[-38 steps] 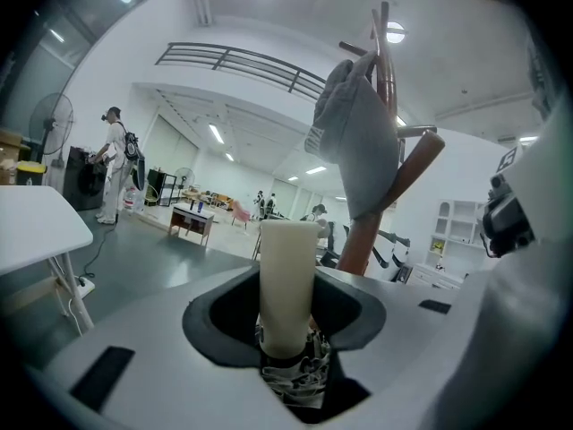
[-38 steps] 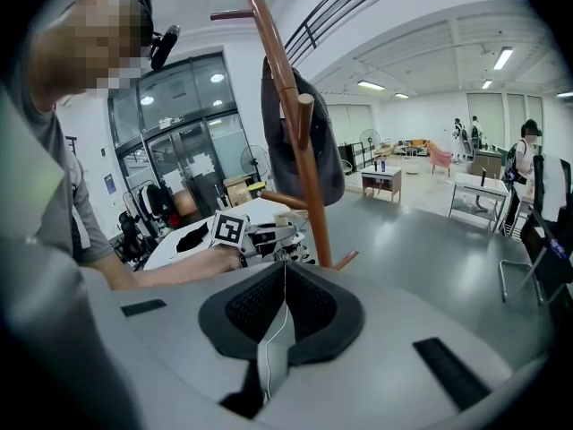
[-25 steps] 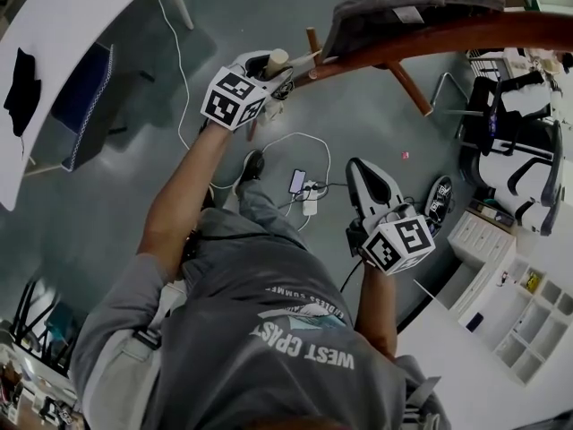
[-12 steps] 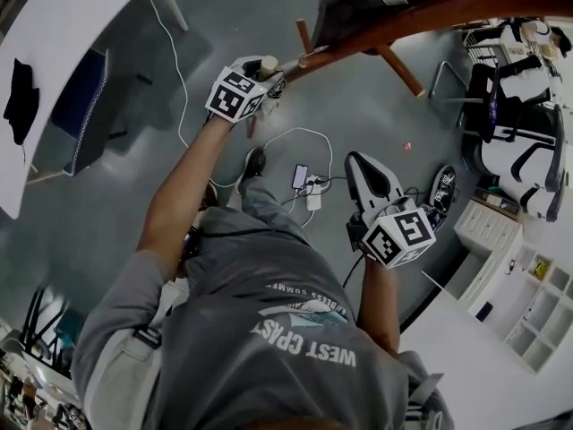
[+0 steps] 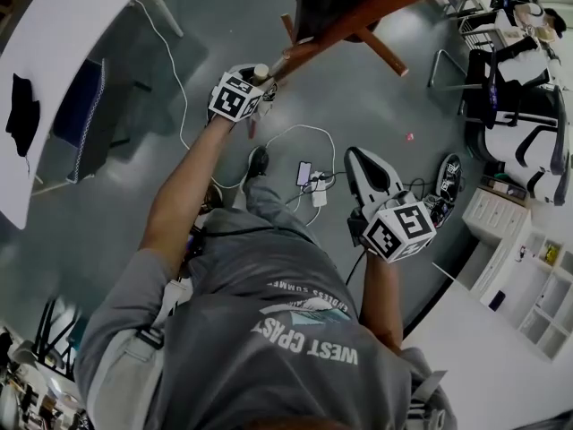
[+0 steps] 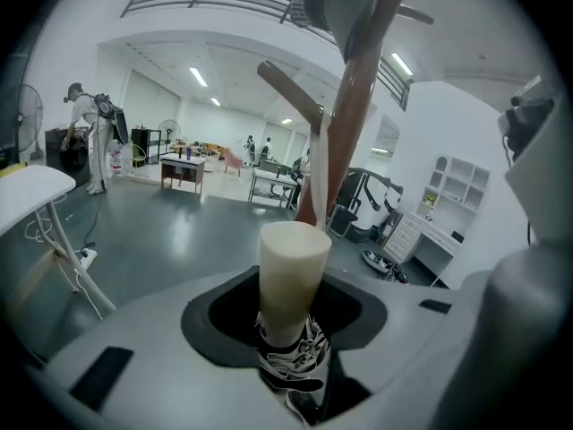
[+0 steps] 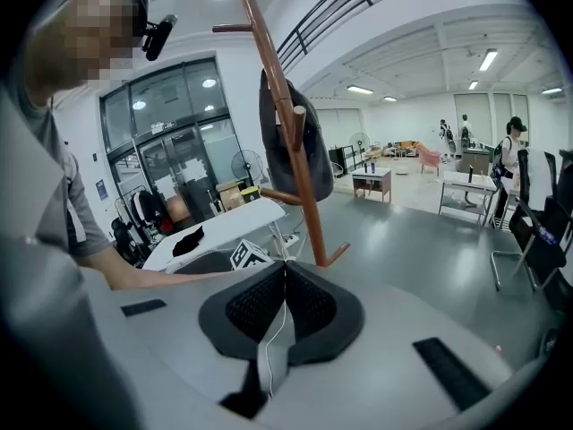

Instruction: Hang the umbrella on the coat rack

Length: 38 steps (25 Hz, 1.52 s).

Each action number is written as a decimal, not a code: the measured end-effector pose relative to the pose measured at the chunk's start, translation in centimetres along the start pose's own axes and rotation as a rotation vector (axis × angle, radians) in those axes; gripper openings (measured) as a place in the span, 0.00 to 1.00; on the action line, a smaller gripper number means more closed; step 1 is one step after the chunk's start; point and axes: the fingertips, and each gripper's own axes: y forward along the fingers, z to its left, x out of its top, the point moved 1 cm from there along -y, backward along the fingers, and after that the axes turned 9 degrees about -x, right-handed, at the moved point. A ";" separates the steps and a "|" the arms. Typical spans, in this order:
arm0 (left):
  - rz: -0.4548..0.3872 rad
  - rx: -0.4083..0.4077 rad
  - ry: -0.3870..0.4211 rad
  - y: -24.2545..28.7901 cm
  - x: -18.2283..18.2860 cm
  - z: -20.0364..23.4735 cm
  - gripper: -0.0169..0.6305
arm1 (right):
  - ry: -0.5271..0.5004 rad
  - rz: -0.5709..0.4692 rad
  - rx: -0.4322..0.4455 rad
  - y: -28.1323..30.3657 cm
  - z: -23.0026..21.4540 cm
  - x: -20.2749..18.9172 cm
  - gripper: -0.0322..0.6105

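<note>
Left gripper (image 6: 288, 316) clamped on umbrella (image 6: 291, 271): cream cylinder handle sticks up out of the jaws, with black-and-white patterned fabric bunched below. Handle end is near the brown coat rack (image 6: 356, 115), under a slanted peg (image 6: 288, 92); contact unclear. White table (image 5: 54, 52) edge far left, open grey floor (image 5: 116, 204) beside it. Right gripper (image 7: 283, 271) well apart at right, jaws together, nothing between them.
</note>
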 end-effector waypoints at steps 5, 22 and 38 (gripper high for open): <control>0.008 -0.009 0.000 1.5 -0.2 0.0 0.29 | 0.013 -0.003 -0.016 -0.7 -0.4 -0.6 0.09; 0.078 0.034 0.076 1.0 -0.4 -0.5 0.31 | 0.035 -0.061 -0.025 -3.2 0.1 -1.1 0.09; -0.175 0.157 0.233 -20.8 7.6 -3.4 0.10 | -0.010 -0.222 0.091 -4.7 5.7 4.0 0.10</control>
